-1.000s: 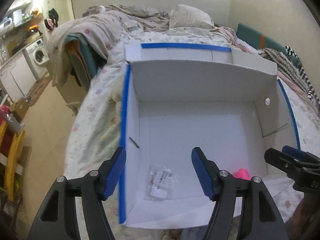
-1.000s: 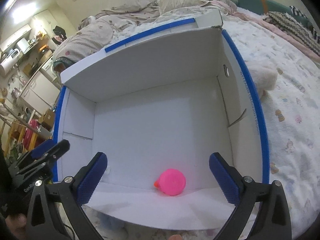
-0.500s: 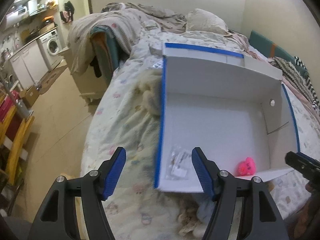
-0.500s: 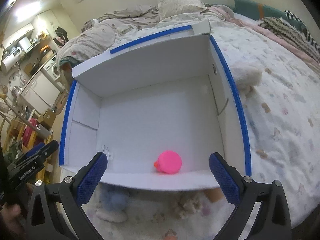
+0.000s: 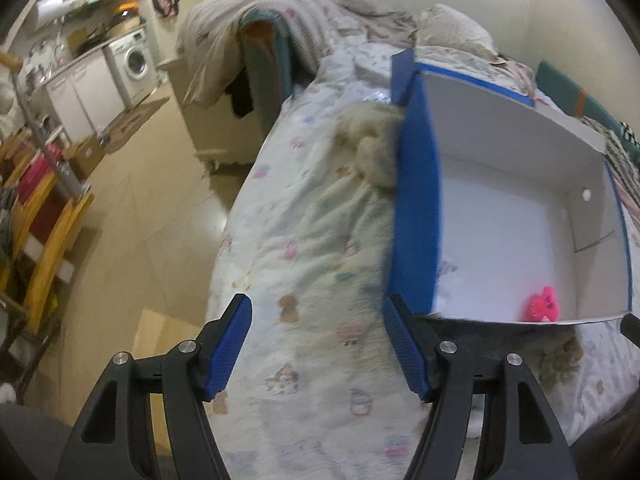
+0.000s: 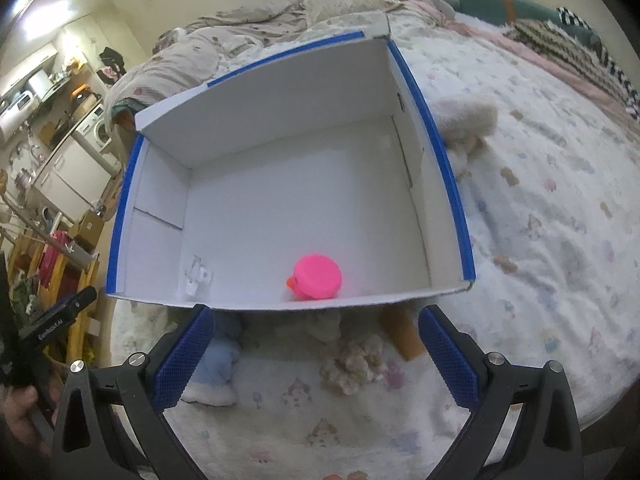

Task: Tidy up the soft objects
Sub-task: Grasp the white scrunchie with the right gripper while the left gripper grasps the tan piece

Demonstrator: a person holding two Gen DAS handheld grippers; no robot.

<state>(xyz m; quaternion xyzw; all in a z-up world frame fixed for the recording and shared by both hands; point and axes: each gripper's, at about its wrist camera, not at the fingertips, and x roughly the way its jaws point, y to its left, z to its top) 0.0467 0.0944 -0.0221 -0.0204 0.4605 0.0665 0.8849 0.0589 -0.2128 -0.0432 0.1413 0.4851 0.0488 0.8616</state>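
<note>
Two claws, both gaping and empty. Left view: left claw [image 5: 316, 344] hangs over the bed [image 5: 304, 248] beside the box [image 5: 416, 216]; a cream plush [image 5: 370, 144] lies against the box's outer wall. Best to line up over that plush and pinch its bulk. Right view: right claw [image 6: 314, 356] hovers above a blue plush [image 6: 216, 364] and beige plush [image 6: 356, 360] just outside the box [image 6: 448, 168], which holds a pink duck [image 6: 317, 278] and a small clear packet [image 6: 197, 276].

- Box [image 6: 280, 128]: white inside, blue outside and along its rim.
- Toy [image 6: 317, 278] in the box: bright pink, orange beak.
- Blanket [image 6: 560, 240] under the box: cream, small pastel prints.
- Plush [image 6: 218, 364] before the box: pale blue.
- Pads [image 6: 450, 358]: blue.
</note>
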